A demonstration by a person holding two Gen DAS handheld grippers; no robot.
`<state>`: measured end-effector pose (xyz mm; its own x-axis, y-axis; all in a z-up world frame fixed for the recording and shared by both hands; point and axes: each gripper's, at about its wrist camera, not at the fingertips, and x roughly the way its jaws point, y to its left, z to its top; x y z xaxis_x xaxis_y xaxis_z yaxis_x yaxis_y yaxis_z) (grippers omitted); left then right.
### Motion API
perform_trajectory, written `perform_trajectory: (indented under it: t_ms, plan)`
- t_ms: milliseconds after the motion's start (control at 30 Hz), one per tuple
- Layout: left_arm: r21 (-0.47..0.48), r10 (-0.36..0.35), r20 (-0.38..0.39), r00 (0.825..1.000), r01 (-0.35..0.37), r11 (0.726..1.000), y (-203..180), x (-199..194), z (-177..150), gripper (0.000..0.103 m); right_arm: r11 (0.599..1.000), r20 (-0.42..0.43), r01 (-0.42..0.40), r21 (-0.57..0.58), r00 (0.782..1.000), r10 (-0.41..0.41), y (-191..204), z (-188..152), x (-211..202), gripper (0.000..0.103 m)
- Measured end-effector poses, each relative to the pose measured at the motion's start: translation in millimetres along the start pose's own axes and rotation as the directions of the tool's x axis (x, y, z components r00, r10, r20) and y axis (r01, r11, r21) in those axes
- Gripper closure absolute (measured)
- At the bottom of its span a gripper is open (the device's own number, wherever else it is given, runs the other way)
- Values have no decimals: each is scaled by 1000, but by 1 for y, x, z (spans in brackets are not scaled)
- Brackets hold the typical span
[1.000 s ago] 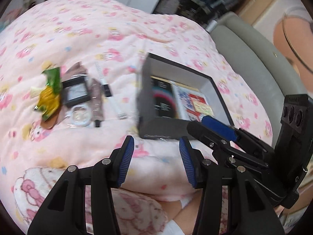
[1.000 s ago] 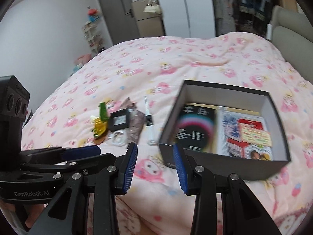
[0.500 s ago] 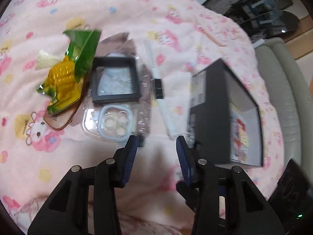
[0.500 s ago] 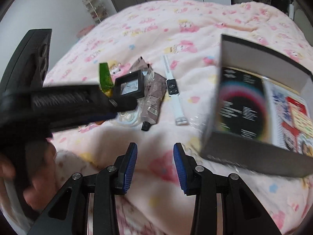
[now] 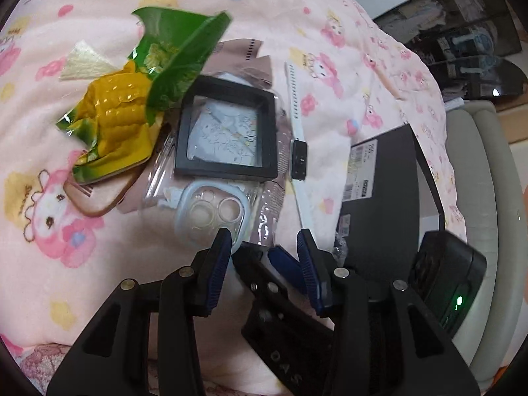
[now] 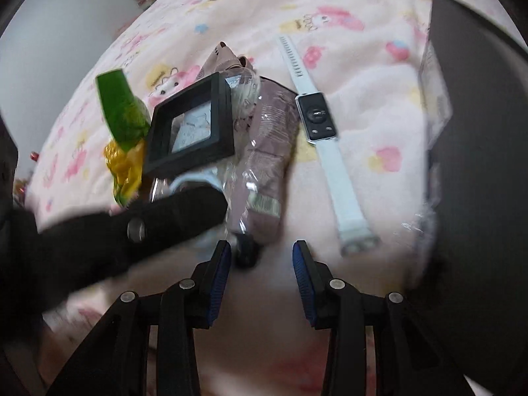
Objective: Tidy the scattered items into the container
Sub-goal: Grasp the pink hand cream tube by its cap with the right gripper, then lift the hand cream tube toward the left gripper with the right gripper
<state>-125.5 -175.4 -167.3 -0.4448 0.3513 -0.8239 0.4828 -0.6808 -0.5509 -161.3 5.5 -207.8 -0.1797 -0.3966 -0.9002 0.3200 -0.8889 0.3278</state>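
Here both tongs hang released low over the bedspread [image 5: 297, 16]: left gripper [image 5: 262, 247] at bottom centre before the phone case [image 5: 211, 211], right gripper [image 6: 260, 257] near the watch [image 6: 318, 122]. Box [image 5: 389, 204] at right edge.

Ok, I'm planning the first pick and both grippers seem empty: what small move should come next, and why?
Probably ease the right gripper forward and close on the brown packet. Its jaws are open and empty, and the packet's dark end lies just ahead of the fingertips. The left gripper is open too, near the clear phone case, beside the black box.
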Motion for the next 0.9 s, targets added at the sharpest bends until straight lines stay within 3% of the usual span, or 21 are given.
perform_trajectory:
  t_ms: [33,233,333,533,600,667,767,900]
  plan:
    - [-14,-5,6,1000,5,1000,3,-1,1,62,1000,1,-2,-16,1000,2,2,0,2,77]
    - [16,-32,12,999,32,999,0,-5,-1,59,999,54,-22,-42,998,24,4,-11,-22,80]
    - [41,-83,21,996,83,996,-4,-10,-4,59,998,96,-38,-46,995,42,-2,-29,-49,80]
    - [201,-89,3,996,86,976,-34,-15,-24,57,994,121,-86,-65,988,94,-20,-83,-95,81]
    - [234,-63,-21,998,66,970,-41,-11,-30,56,994,99,-94,-57,990,99,-28,-101,-98,82]
    - [261,-13,-21,1000,18,965,-46,-9,-34,56,995,95,-97,-35,990,100,-39,-116,-104,93]
    - [328,58,32,998,-65,943,-57,-13,-42,53,992,122,-124,-4,985,124,-54,-132,-119,92]
    - [357,99,44,994,-108,928,-62,-12,-51,50,995,133,-96,21,987,93,-63,-135,-124,91]
